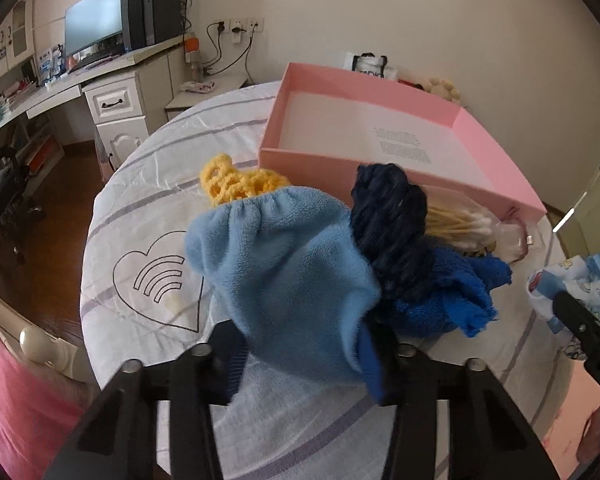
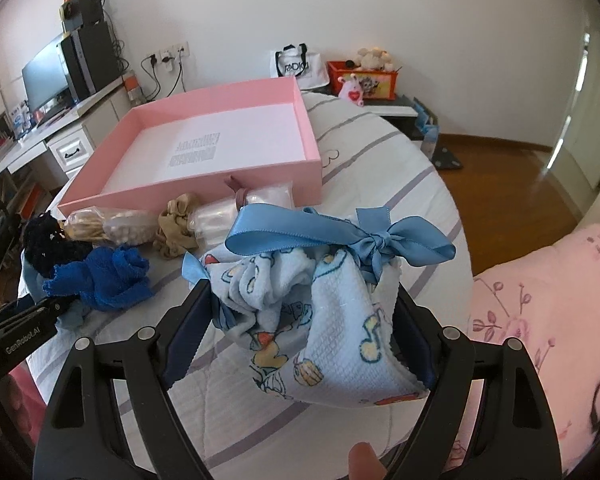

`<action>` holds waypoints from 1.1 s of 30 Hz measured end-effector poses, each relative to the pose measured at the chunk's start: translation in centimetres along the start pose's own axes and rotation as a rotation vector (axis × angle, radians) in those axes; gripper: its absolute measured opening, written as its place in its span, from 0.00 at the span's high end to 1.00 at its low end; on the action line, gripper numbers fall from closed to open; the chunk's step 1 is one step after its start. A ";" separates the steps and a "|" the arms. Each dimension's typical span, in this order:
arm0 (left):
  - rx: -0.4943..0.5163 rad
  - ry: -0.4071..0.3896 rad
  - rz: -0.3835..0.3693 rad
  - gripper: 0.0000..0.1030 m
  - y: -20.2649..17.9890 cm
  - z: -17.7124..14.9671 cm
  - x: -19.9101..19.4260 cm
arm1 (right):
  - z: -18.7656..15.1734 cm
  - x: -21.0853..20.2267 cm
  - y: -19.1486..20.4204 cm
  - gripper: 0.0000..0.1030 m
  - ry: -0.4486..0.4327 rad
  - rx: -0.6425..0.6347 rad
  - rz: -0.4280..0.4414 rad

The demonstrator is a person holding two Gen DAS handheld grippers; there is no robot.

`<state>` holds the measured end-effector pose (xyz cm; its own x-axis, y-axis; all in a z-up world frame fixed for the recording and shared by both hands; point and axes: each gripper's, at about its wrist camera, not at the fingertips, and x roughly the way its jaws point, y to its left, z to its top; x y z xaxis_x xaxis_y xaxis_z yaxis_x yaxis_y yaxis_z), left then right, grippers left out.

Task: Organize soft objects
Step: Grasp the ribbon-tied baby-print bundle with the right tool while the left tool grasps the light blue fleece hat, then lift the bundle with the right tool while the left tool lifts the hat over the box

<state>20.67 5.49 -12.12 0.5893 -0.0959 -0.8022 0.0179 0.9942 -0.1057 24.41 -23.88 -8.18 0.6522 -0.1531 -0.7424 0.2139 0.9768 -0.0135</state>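
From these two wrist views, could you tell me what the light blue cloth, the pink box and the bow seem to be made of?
Light blue cloth: probably fleece, matte and fuzzy, with a gathered edge.
Pink box: seemingly cardboard, smooth and matte, with thin stiff walls and crisp corners.
Bow: likely satin ribbon, glossy, with bright highlights.

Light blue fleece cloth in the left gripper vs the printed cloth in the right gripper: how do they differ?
The light blue fleece cloth is plain and fuzzy; the printed cloth has a waffle weave with cartoon drawings. The printed cloth carries a blue satin ribbon tied in a bow; the fleece cloth has only a gathered edge. Shared: both are bluish, bunched, and each sits clamped between a gripper's fingers, left gripper, right gripper.
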 end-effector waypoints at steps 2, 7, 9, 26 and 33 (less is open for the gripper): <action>-0.001 -0.011 -0.003 0.76 -0.1 0.2 -0.3 | 0.0 -0.1 -0.1 0.20 -0.005 0.001 -0.004; -0.004 -0.045 0.012 0.85 0.3 0.3 -1.5 | 0.2 -1.0 0.0 0.20 -0.034 -0.002 0.004; -0.003 -0.060 0.030 0.87 0.3 0.4 -1.8 | 0.1 -1.3 0.0 0.20 -0.042 -0.004 0.009; -0.009 -0.207 0.066 0.90 -0.9 -0.7 -8.7 | 0.2 -5.0 0.2 0.20 -0.138 -0.015 0.050; 0.004 -0.277 0.083 0.90 -2.3 -0.7 -11.7 | 0.9 -8.1 0.8 0.20 -0.226 -0.044 0.076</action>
<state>13.13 4.32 -2.91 0.7868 0.0015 -0.6172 -0.0363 0.9984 -0.0438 19.96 -21.96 -1.62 0.8123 -0.1038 -0.5739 0.1294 0.9916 0.0037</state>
